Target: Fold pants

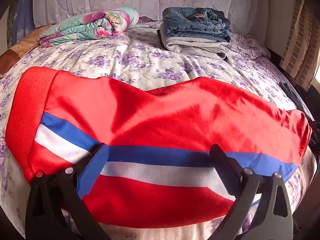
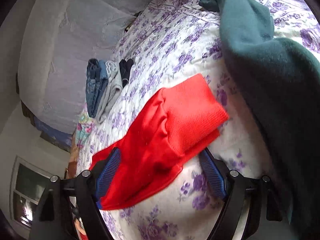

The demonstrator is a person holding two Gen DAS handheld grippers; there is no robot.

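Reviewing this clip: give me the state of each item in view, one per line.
red pants: laid across the bed, partly folded
left gripper: open over the pants
right gripper: open, pants end between the jaws
folded stack: piled, jeans on top
green garment: unfolded
floral blanket: folded

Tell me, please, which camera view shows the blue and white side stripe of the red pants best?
The left wrist view. There the stripe runs across the red pants in plain sight. The right wrist view shows mainly the ribbed cuff and only a bit of blue at the bottom edge.
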